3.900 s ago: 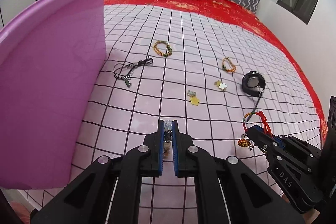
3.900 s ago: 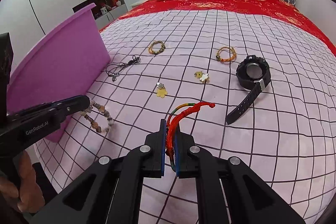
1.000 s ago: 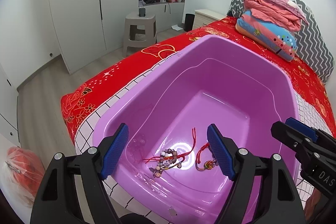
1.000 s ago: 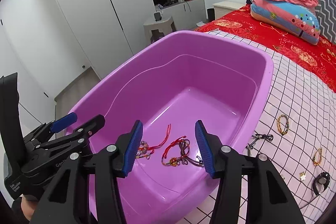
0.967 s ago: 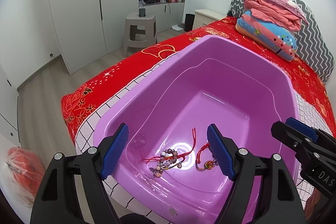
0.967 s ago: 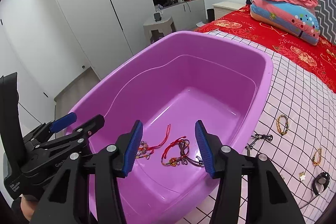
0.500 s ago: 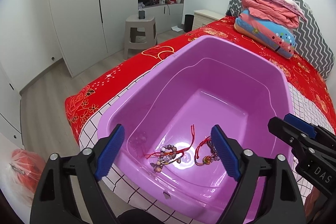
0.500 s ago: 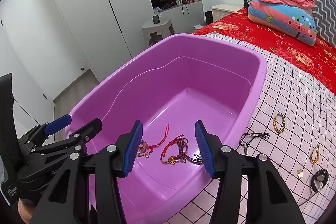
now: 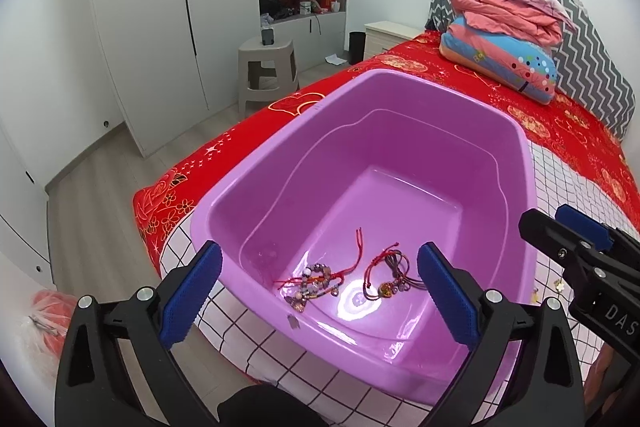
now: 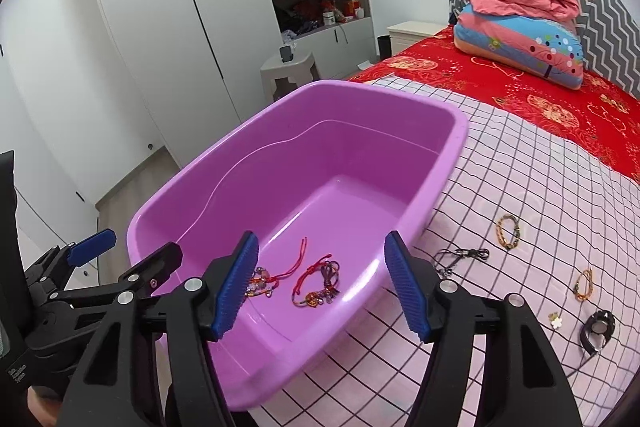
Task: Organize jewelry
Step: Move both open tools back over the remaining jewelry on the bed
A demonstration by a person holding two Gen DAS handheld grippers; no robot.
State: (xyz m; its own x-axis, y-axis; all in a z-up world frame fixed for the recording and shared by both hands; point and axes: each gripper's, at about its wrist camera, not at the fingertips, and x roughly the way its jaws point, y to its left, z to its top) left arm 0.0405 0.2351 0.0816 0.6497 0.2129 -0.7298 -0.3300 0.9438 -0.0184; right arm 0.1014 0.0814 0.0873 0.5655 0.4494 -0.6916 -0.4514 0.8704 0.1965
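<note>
A purple plastic tub (image 9: 516, 163) (image 10: 448, 147) sits on the pink checked bedspread at the bed's corner. On its floor lie a beaded bracelet with red cord (image 9: 316, 279) (image 10: 260, 281) and a red cord bracelet with charms (image 9: 390, 277) (image 10: 320, 285). My left gripper (image 9: 318, 293) is open and empty above the tub's near side. My right gripper (image 10: 322, 289) is open and empty, just right of the left one. On the bedspread lie a woven bracelet (image 10: 508, 231), a black cord necklace (image 10: 460, 257), an orange bracelet (image 10: 584, 283), a flower charm (image 10: 554, 319) and a black watch (image 10: 598, 327).
Folded quilts (image 10: 520, 11) and a zigzag pillow (image 10: 612, 19) are stacked at the head of the bed. A grey stool (image 9: 268, 67) and white wardrobes (image 9: 140, 27) stand beyond the bed edge. The floor (image 9: 100, 179) drops off left of the tub.
Both grippers let go of their bracelets into the tub and have pulled back and up from it over the last second; the tub looks smaller and more bedspread shows on the right.
</note>
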